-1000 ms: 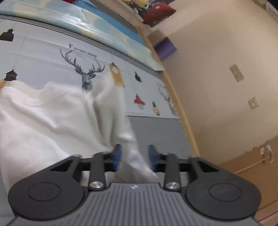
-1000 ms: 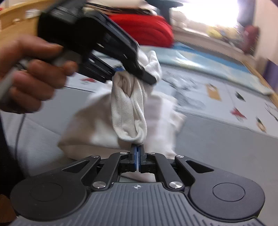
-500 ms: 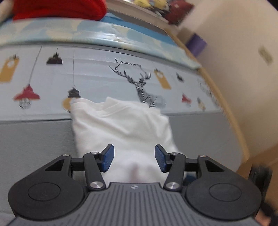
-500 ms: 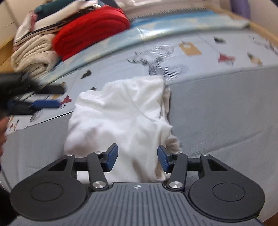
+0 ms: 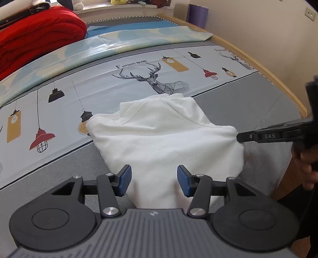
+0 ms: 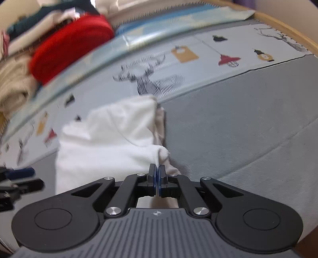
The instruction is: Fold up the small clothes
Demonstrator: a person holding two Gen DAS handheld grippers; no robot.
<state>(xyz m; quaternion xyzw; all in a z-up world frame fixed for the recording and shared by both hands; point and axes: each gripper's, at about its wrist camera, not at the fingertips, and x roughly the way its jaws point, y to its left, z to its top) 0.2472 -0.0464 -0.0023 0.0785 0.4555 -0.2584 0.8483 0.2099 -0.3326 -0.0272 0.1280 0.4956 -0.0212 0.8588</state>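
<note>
A small white garment (image 5: 165,139) lies folded on the grey and printed mat (image 5: 59,103). My left gripper (image 5: 154,179) is open just above its near edge, holding nothing. In the left wrist view the right gripper (image 5: 238,137) touches the garment's right edge. In the right wrist view the right gripper (image 6: 157,174) is shut on a bunched corner of the white garment (image 6: 111,142) at its right side. The left gripper's fingers (image 6: 19,174) show at the left edge of that view.
A folded red blanket (image 5: 35,37) and a stack of clothes (image 6: 17,79) sit at the far left of the mat. A wooden rim (image 5: 268,69) and a beige wall (image 5: 268,29) bound the mat on the right. A purple roll (image 5: 197,15) stands at the far corner.
Both grippers let the garment down onto the mat and opened. The right gripper has since shut on the garment's right corner. The left gripper stays open.
</note>
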